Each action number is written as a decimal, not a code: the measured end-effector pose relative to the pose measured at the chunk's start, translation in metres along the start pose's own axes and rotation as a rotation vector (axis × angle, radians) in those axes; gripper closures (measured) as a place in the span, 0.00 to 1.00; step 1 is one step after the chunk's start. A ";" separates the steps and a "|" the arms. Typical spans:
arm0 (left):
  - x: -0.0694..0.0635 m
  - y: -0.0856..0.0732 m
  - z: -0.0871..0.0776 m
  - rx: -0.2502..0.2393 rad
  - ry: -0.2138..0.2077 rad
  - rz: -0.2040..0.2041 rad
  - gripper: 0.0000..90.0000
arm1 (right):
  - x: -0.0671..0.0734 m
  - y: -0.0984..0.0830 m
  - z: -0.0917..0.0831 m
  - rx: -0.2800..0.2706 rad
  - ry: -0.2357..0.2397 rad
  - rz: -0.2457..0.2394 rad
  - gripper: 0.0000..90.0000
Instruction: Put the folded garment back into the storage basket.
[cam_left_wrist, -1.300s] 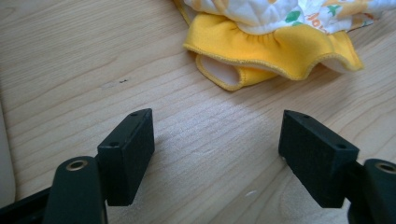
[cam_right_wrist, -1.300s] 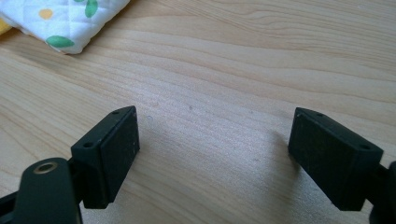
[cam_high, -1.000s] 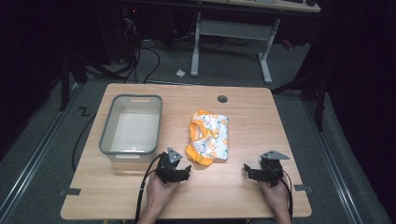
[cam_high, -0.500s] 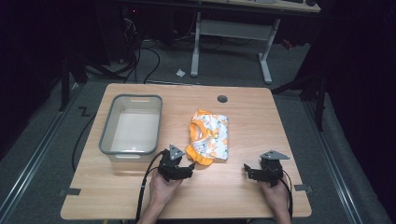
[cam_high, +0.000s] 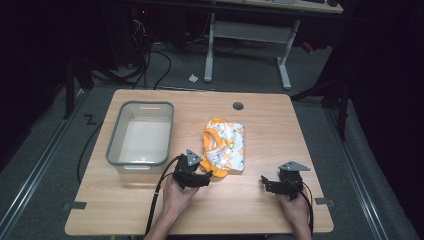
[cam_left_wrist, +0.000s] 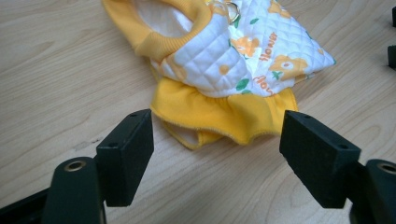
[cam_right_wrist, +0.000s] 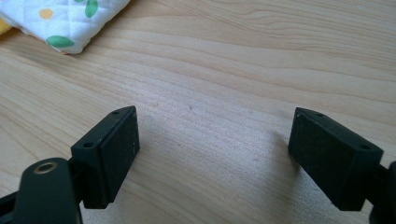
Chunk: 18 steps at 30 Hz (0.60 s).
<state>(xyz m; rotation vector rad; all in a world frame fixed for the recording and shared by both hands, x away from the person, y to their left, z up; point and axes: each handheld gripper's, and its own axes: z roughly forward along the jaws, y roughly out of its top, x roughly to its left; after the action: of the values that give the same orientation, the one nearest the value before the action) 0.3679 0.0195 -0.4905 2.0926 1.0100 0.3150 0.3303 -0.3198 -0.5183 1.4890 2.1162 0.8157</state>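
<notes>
The left tongs (cam_left_wrist: 217, 158) stand wide apart, jaws just opened, nothing between them, near the yellow-frilled quilted garment (cam_left_wrist: 233, 70). The right tongs (cam_right_wrist: 215, 154) gape over bare worktop (cam_right_wrist: 233, 70).

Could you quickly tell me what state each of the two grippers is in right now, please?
Left gripper: open, jaws just widened, empty, facing the folded yellow and white quilted garment.
Right gripper: open, empty, over the bare wooden table.

Light from above falls brightly on the wooden table (cam_high: 260, 200); everything around it sinks into near-black (the high view is slightly soft). Both gripper views look sharp, with faint shadows.
</notes>
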 end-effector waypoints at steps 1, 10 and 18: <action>-0.001 0.002 0.001 0.001 0.002 0.008 0.29 | 0.000 0.000 0.000 0.001 0.000 0.001 0.18; -0.001 0.018 0.006 0.004 0.006 0.018 0.28 | 0.000 0.000 0.000 0.000 0.000 0.000 0.18; 0.000 0.034 0.018 0.008 0.009 0.021 0.28 | 0.000 0.000 0.000 0.000 0.000 0.001 0.18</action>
<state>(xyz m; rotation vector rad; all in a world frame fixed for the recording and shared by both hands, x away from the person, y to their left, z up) 0.3957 -0.0031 -0.4776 2.1119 0.9965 0.3311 0.3303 -0.3198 -0.5182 1.4901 2.1163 0.8157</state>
